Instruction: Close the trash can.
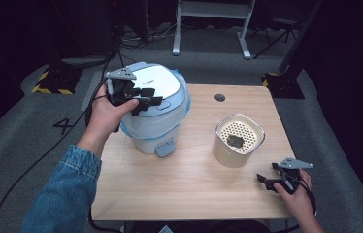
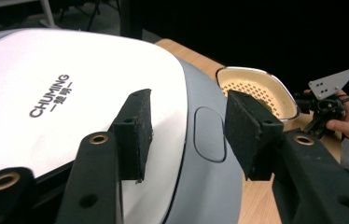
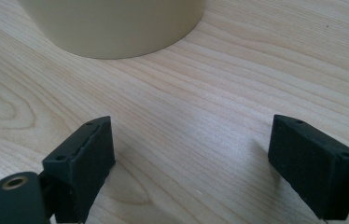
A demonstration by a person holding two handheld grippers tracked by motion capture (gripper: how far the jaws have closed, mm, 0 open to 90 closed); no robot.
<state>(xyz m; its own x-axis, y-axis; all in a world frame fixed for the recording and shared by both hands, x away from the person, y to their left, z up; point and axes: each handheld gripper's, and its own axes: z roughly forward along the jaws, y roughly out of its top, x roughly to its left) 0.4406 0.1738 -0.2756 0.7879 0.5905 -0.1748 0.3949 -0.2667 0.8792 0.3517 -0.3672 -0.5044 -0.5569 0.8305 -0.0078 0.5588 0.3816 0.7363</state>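
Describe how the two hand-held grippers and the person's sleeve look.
Both the left gripper and the right gripper are black, with flat rectangular jaws, brass-coloured rivets, a grey three-cornered plate on top and a trailing black cable. The left forearm wears a blue denim sleeve.

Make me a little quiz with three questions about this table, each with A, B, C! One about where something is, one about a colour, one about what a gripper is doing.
1. Where is the left gripper?
A. over the rice cooker lid
B. inside the strainer cup
C. on the floor

2. What colour is the strainer cup?
A. red
B. cream
C. blue

3. How are the right gripper jaws?
A. shut on a spoon
B. clamped on the cup
C. open, holding nothing

Answers:
1 A: its pads hang above the white lid.
2 B: its wall and holed insert are cream.
3 C: bare table lies between the jaws.
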